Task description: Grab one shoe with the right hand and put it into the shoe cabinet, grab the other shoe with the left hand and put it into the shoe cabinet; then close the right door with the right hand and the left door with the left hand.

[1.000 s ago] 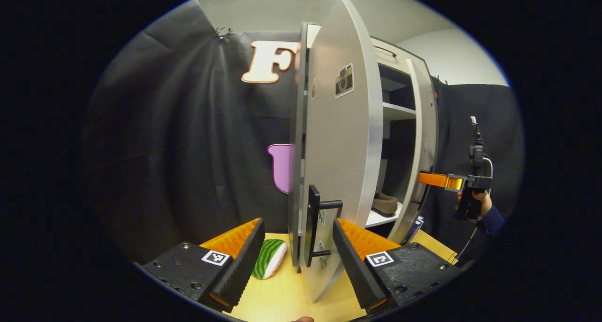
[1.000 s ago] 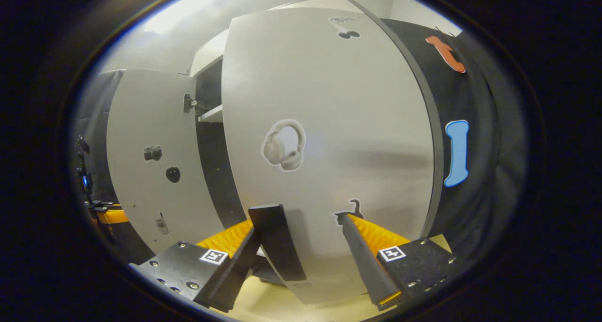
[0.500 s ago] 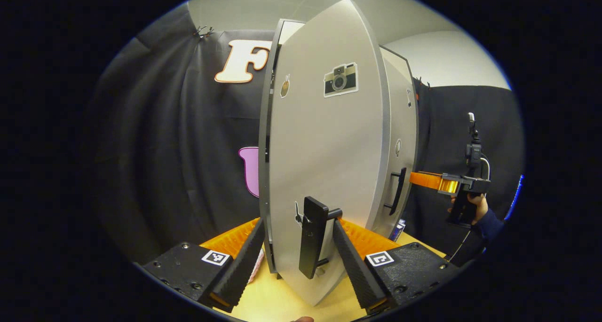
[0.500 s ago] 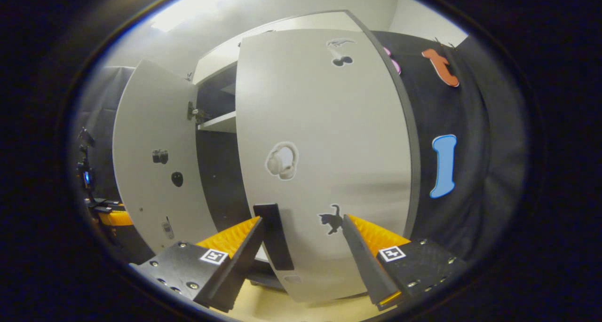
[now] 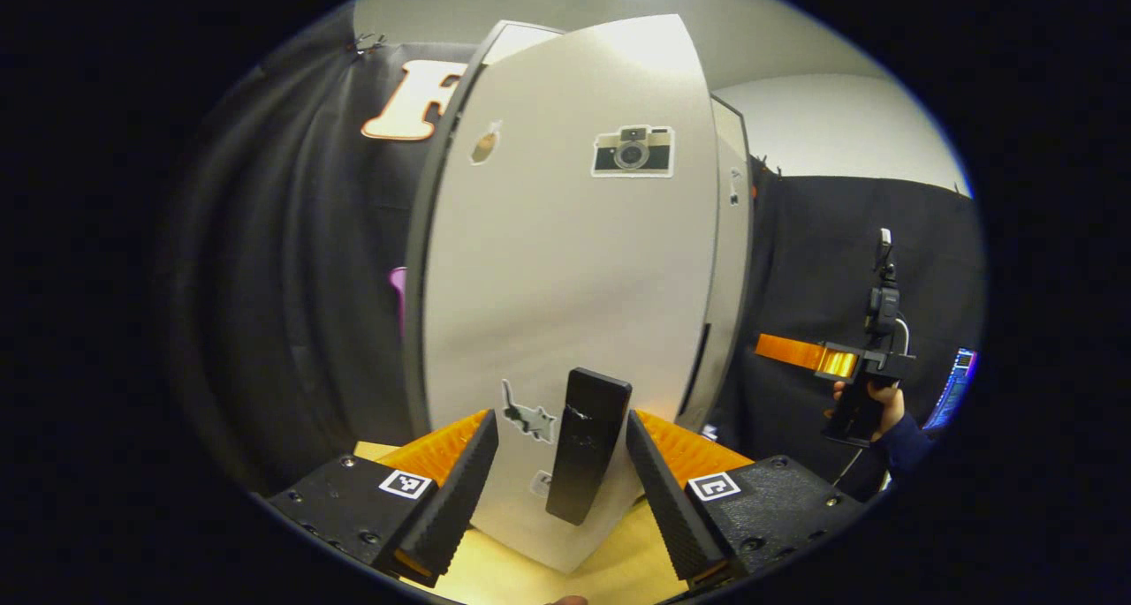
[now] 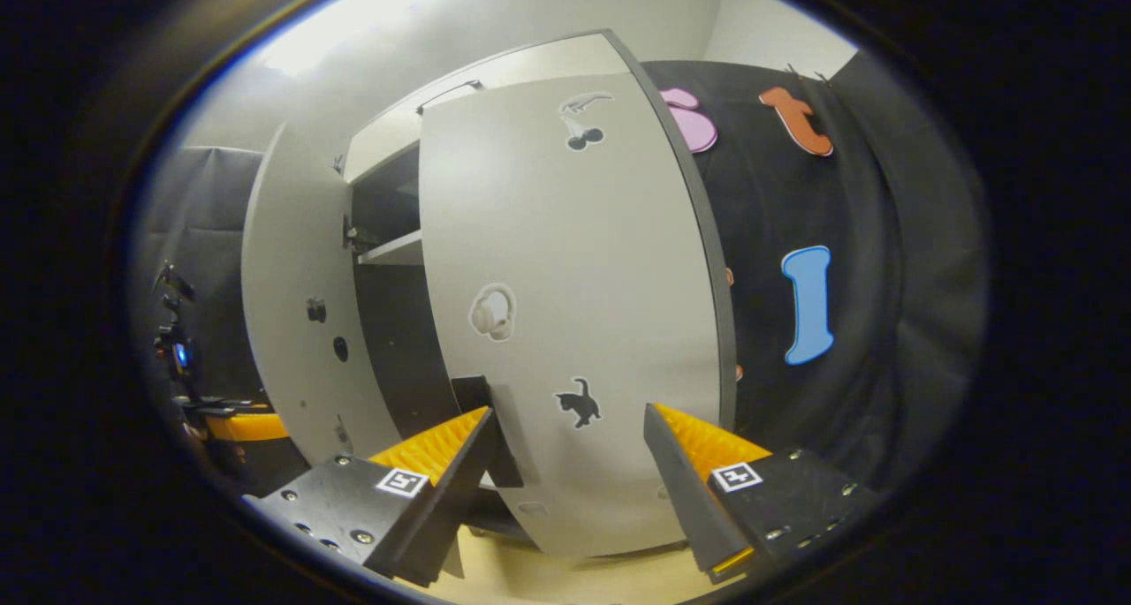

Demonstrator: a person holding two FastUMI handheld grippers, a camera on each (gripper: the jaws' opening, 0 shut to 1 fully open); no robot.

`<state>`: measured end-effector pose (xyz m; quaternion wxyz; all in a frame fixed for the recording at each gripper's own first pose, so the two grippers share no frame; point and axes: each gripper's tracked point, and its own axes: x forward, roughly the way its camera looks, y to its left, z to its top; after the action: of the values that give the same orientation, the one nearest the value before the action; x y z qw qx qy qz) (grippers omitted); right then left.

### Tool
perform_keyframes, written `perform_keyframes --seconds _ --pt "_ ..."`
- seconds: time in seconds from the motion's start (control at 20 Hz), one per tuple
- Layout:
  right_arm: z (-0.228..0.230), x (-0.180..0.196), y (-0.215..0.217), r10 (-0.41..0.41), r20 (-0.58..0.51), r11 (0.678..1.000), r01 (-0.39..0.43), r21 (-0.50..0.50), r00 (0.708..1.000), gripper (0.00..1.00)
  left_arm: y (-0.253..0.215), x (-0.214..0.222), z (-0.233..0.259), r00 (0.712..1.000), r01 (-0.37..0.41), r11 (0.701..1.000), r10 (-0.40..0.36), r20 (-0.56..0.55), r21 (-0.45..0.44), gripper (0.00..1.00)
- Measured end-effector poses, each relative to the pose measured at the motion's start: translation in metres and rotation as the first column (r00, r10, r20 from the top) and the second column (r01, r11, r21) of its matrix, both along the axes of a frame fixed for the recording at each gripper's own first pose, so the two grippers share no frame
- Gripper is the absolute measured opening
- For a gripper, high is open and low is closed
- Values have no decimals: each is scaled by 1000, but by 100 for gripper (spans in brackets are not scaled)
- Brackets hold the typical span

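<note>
The shoe cabinet's left door (image 5: 565,269), grey with a camera sticker, faces me at close range. Its black handle (image 5: 585,446) stands between the fingers of my open left gripper (image 5: 562,486), and neither finger presses on it. From the right gripper view this left door (image 6: 296,305) stands ajar, with a dark gap (image 6: 389,340) and a shelf (image 6: 393,250) showing. The right door (image 6: 574,322) lies nearly flat against the cabinet. Its handle (image 6: 482,424) is just beyond the left finger of my open right gripper (image 6: 565,472). Both shoes are hidden behind the doors.
A hand (image 5: 875,402) holds the right gripper (image 5: 791,351) to the right of the cabinet. The left gripper (image 6: 239,424) shows orange beside the left door. The cabinet stands on a light wooden table (image 5: 618,570). Black cloth walls surround it.
The left door has swung most of the way shut, hiding the shelves and the shoe inside. The right door has closed further, and the right gripper has drawn back a little from it.
</note>
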<state>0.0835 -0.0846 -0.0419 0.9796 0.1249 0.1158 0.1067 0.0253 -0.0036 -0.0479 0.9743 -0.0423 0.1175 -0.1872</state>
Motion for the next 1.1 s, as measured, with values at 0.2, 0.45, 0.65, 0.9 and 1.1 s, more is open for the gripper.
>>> perform_keyframes --seconds 0.2,0.45,0.65,0.9,1.1 --pt "2 -14 -32 -49 9 998 50 -40 999 100 -23 33 -2 1000 -4 998 2 27 58 88" --pt "-1 -29 -71 -135 -1 991 135 -26 991 100 -42 56 -11 1000 0 997 -1 18 79 91" --pt "-10 -41 -96 -190 -23 981 190 -34 981 100 -41 69 -17 1000 -24 998 24 4 60 89" --pt "-18 -47 -117 -239 -46 971 238 -35 970 97 -46 79 -21 999 -34 999 34 -17 -7 98" --pt "-21 -50 -132 -273 -50 961 271 -48 961 100 -48 87 -22 998 -53 998 54 -11 35 98"
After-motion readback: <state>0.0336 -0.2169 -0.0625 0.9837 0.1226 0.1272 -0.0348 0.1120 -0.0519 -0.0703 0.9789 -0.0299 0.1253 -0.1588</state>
